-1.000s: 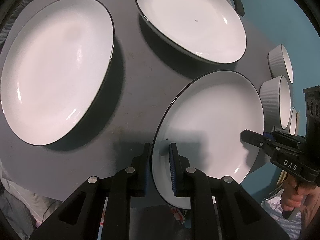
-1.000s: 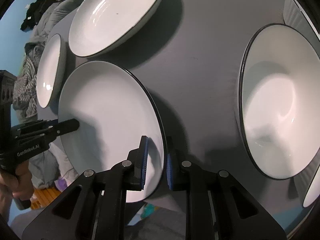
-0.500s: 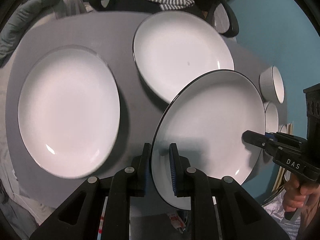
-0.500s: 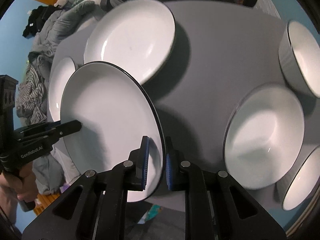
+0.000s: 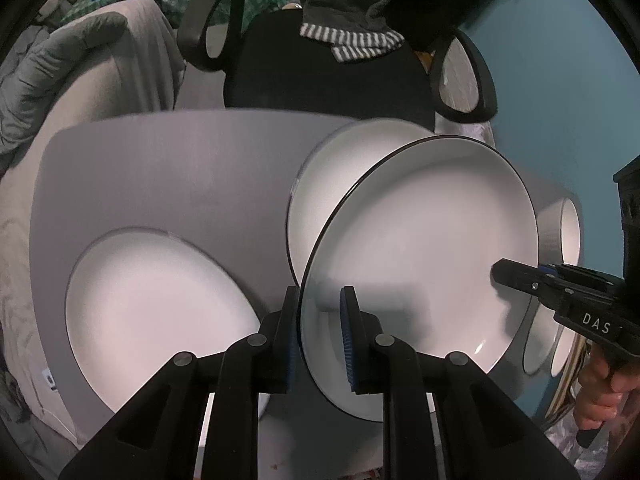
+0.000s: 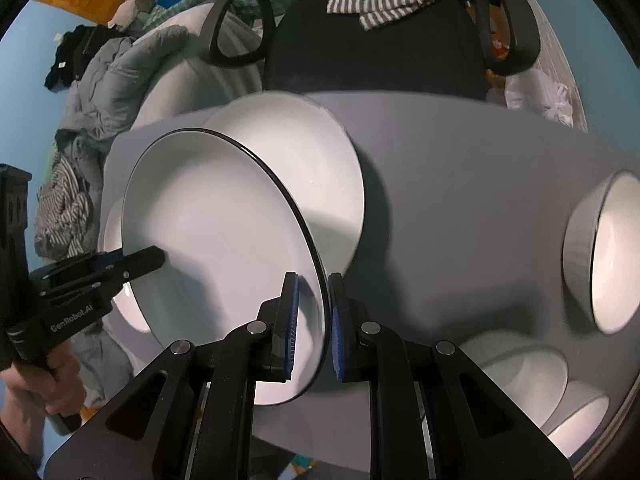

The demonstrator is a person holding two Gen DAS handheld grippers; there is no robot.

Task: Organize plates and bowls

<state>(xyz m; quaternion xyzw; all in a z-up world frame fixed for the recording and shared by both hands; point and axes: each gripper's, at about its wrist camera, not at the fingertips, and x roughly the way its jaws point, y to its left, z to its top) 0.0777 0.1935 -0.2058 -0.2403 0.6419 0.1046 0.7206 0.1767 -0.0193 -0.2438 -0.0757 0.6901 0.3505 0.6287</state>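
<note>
Left wrist view: the held plate [image 5: 420,264] is hanging tilted above the counter [image 5: 180,176], face toward the camera, overlapping a second plate [image 5: 320,192]. The left tool [image 5: 320,332] is pinching its near rim; the right tool [image 5: 516,276], reading "DAS", is gripping the opposite rim. Right wrist view: the right tool [image 6: 311,320] is clamping the plate [image 6: 216,216]; the left tool [image 6: 148,260] is reading "GenRobot.AI". Bowls [image 6: 600,248] are sitting to the right.

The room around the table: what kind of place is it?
Probably a lived-in home room, not a kitchen: a grey table with plates, an office chair draped with clothes, and piled clothing behind.
</note>
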